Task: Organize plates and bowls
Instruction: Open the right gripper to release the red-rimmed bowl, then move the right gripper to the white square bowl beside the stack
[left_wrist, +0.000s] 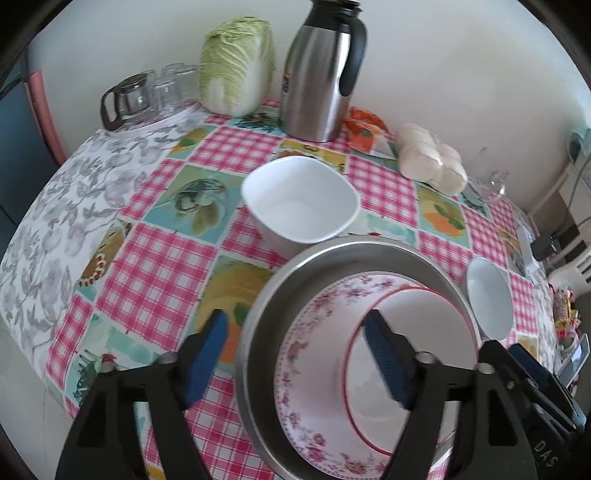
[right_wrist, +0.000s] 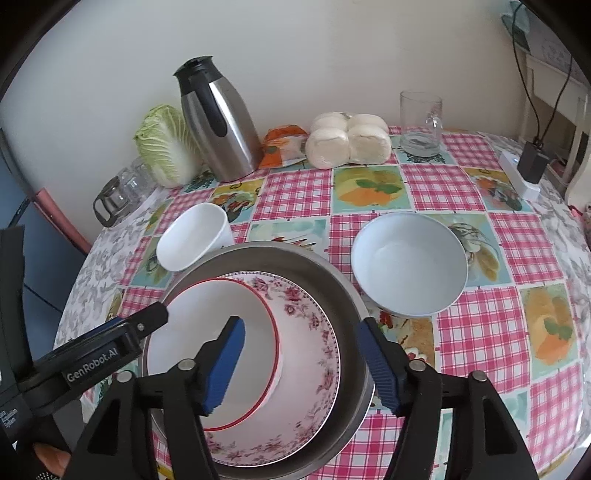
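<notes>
Our left gripper (left_wrist: 295, 363) and right gripper (right_wrist: 308, 363) both stand open, holding nothing, straddling the pan's (right_wrist: 332, 280) rims at lower centre. Inside it, the red-rimmed bowl (right_wrist: 207, 314) sits nested in the floral bowl (right_wrist: 314, 332).

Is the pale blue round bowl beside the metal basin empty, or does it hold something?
Empty. The pale blue round bowl stands upright on the checked tablecloth, and its whole inside shows bare, with nothing in it.

We read "GenRobot.AI" in white on the black body of the left gripper (right_wrist: 162, 317), and the letters "DAS" on the right gripper (left_wrist: 532, 369), near the right edge.
</notes>
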